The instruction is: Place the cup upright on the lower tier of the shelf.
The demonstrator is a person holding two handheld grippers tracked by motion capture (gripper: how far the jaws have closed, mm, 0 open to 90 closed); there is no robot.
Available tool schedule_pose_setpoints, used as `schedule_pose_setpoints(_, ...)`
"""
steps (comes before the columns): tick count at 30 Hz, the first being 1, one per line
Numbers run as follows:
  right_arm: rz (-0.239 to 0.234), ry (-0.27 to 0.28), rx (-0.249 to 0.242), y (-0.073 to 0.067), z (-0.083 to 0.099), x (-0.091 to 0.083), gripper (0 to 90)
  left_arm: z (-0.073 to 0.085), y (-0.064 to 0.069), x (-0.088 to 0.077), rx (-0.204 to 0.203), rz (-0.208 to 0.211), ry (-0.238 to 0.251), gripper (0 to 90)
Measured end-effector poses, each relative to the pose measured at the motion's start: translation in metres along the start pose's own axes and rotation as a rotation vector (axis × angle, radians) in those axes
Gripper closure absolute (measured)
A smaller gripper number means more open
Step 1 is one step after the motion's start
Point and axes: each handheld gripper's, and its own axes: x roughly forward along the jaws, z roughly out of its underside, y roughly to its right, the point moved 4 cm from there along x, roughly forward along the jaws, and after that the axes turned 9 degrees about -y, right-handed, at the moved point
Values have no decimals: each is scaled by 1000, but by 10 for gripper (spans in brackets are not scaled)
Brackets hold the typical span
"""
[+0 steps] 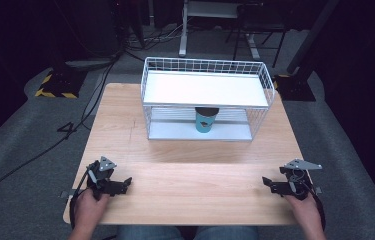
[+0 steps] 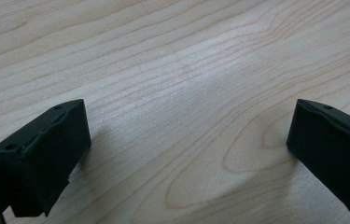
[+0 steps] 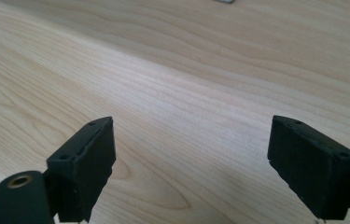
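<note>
While both grippers rest low at the near edge, the teal paper cup with a dark lid (image 1: 206, 120) stands upright on the lower shelf of the white wire rack (image 1: 265, 87), roughly at the middle of that shelf and directly under the rack's flat white upper shelf, whose front edge hides the top of the lid in the high view. That two-level rack sits on the far half of the light wooden table (image 1: 185, 165), its open front facing the person, and the cup is well apart from both tools. At the near left corner, the left gripper (image 1: 127, 183), black and topped by a grey three-cornered plate, is held in the person's left hand (image 1: 89, 206) and points inward toward the middle of the table. In the left gripper view its jaws stand wide apart, with bare wood grain between them and nothing gripped. At the near right corner, the right gripper (image 1: 267, 183), also black with a grey plate, is held in the person's right hand (image 1: 302, 205) and points inward as well, facing the other tool across a broad stretch of bare tabletop. In the right gripper view its jaws are likewise spread wide over the wood, holding nothing.
</note>
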Motion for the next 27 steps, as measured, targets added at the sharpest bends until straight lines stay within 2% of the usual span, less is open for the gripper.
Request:
schedule_pose_setpoints(10,9,-43,-7,4,10,16,147,0,0,0,-1,0,1,0)
schedule_pose_setpoints(14,6,2,-18,5,12,20,135,0,0,0,-2,0,1,0)
schedule_pose_setpoints(17,25,39,-21,5,14,23,99,0,0,0,-1,-1,1,0)
schedule_pose_setpoints(27,35,36,-8,4,14,23,90,0,0,0,-2,-1,1,0)
